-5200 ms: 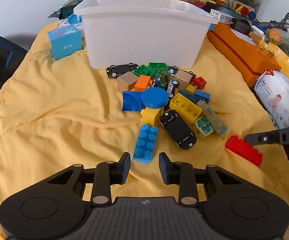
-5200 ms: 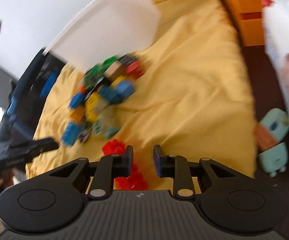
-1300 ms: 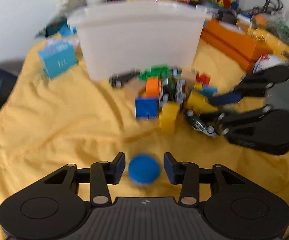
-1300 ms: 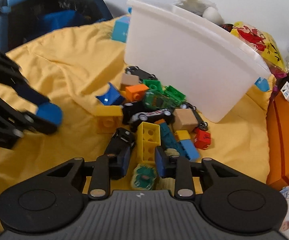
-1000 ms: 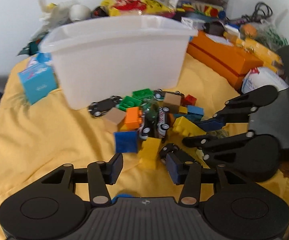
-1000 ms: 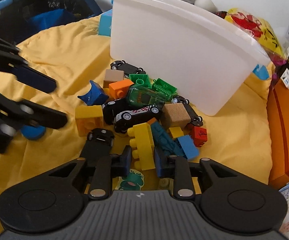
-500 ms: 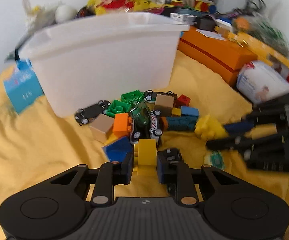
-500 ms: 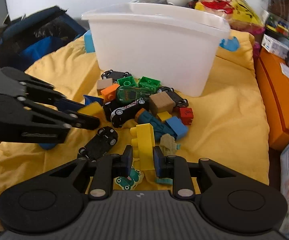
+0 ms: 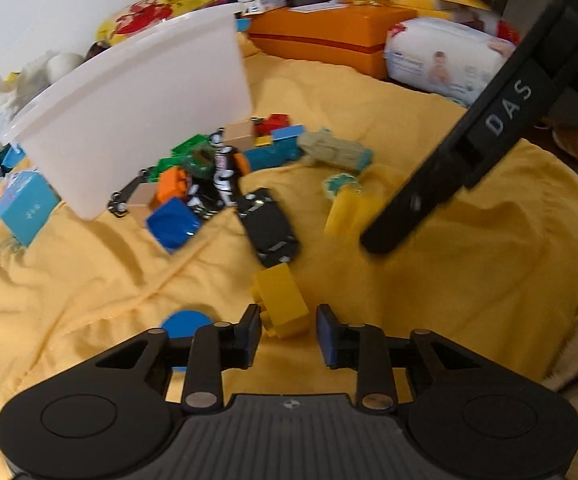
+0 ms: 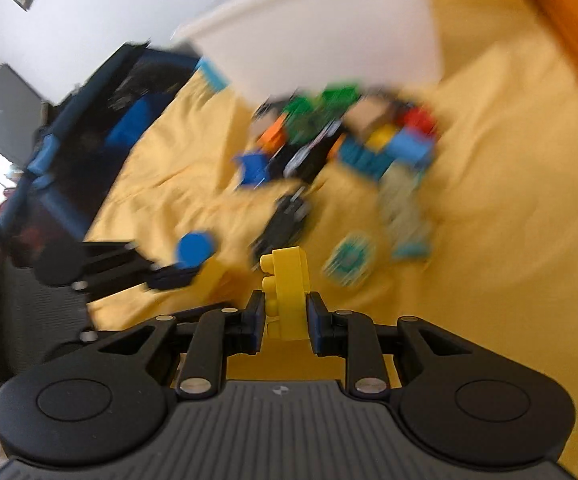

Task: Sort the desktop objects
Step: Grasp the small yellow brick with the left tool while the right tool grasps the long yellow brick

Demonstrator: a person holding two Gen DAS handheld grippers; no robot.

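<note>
Left tongs (image 9: 285,336) stand parted, having just widened, around a small yellow block (image 9: 281,300) on the yellow cloth (image 9: 89,272); the right pad is clear of it. A blue disc (image 9: 185,324) lies just left of them, a black toy car (image 9: 269,226) beyond, and the white bin (image 9: 137,108) behind the toy pile.

Right tongs (image 10: 285,322), in their own blurred view, are clamped on a long yellow brick (image 10: 287,292) held upright off the cloth, with the pile (image 10: 341,136) and bin ahead.
</note>
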